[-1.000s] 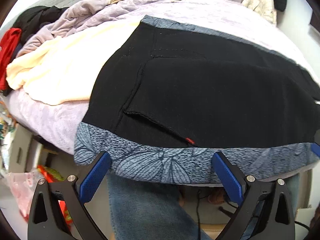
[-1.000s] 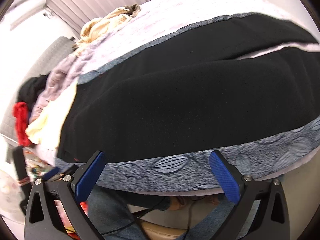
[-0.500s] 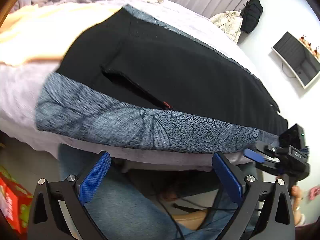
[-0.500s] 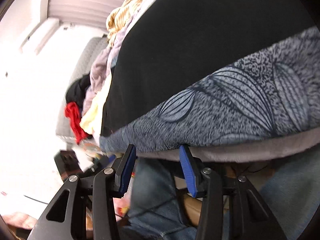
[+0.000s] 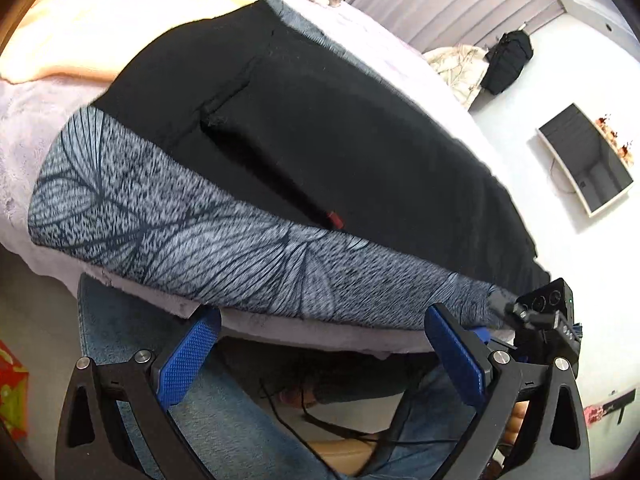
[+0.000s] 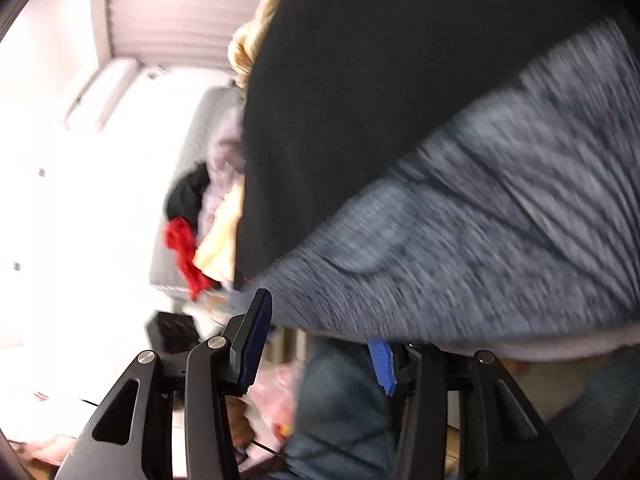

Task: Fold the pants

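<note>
Black pants point(image 5: 360, 140) with a grey leaf-patterned side stripe point(image 5: 200, 232) lie flat across the bed, the stripe along the near edge. My left gripper point(image 5: 322, 312) is open wide just below that edge, near the stripe's middle, with nothing between its pads. In the left wrist view my right gripper point(image 5: 496, 312) sits at the stripe's right end, one finger at the cloth. The right wrist view is blurred. There the right gripper point(image 6: 320, 320) has its jaws half narrowed, tips at the stripe's point(image 6: 500, 220) lower edge. No cloth shows between its pads.
The bed has a lilac blanket point(image 5: 24, 128) and a cream garment point(image 5: 100, 32) left of the pants. A person's jeans-clad legs point(image 5: 224, 420) and a black cable are under my grippers. A pile with red cloth point(image 6: 184, 252) lies far left. A black bag point(image 5: 508, 60) hangs on the wall.
My right gripper went from wide open to half narrowed, dropped to the bed's edge and rolled. The left gripper tipped downward and shifted, staying open; the stripe now looms closer.
</note>
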Action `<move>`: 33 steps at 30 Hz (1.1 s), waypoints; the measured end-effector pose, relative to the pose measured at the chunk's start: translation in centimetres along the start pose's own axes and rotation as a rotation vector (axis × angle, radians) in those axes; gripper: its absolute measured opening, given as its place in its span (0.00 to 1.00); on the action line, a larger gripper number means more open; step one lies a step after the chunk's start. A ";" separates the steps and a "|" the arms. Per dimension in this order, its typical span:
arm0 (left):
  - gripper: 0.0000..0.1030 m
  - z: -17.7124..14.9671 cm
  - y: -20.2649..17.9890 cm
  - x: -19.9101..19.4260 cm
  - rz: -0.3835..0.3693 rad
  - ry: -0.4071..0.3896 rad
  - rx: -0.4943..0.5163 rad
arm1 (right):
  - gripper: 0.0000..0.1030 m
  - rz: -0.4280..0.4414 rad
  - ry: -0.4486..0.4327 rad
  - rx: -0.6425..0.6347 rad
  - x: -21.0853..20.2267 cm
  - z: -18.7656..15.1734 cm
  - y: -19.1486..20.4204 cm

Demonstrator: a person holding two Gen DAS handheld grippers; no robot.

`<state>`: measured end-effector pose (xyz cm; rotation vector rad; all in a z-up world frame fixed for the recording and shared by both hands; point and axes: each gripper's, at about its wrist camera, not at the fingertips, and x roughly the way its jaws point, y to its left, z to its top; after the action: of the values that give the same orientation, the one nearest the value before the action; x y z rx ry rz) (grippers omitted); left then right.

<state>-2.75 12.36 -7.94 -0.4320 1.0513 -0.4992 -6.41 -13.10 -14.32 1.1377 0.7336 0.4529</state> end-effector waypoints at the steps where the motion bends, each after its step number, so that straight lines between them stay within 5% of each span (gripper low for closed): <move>1: 0.99 0.3 -0.2 -0.1 -0.012 -0.007 0.007 | 0.50 0.040 -0.013 -0.020 -0.2 0.2 1.1; 5: 0.99 0.2 -1.7 0.1 -0.054 -0.009 0.054 | 0.50 0.093 -0.032 -0.118 -1.1 0.6 5.1; 10: 0.99 0.6 -2.1 1.3 -0.142 -0.004 -0.030 | 0.50 0.121 -0.033 -0.145 -2.0 1.2 7.1; 15: 0.99 3.1 -1.6 -0.8 -0.135 -0.118 -0.073 | 0.50 0.054 -0.016 -0.106 -2.2 0.7 5.3; 21: 0.98 3.8 -1.6 -0.6 -0.055 -0.115 -0.059 | 0.50 0.001 -0.125 0.027 -5.8 1.4 0.2; 24: 0.79 3.6 -2.5 0.4 0.034 -0.096 -0.026 | 0.49 0.029 -0.181 0.105 -7.9 1.6 -1.8; 26: 0.42 3.7 -2.6 1.2 0.080 -0.061 -0.017 | 0.12 0.049 -0.208 0.142 -8.8 1.6 -2.6; 33: 0.39 6.2 -4.5 -1.7 0.086 -0.113 0.044 | 0.08 -0.155 -0.236 -0.174 -10.4 4.4 5.6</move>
<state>1.27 10.34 -1.51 -0.3708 0.9440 -0.4158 -10.14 -20.81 -5.03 0.9442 0.5594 0.2405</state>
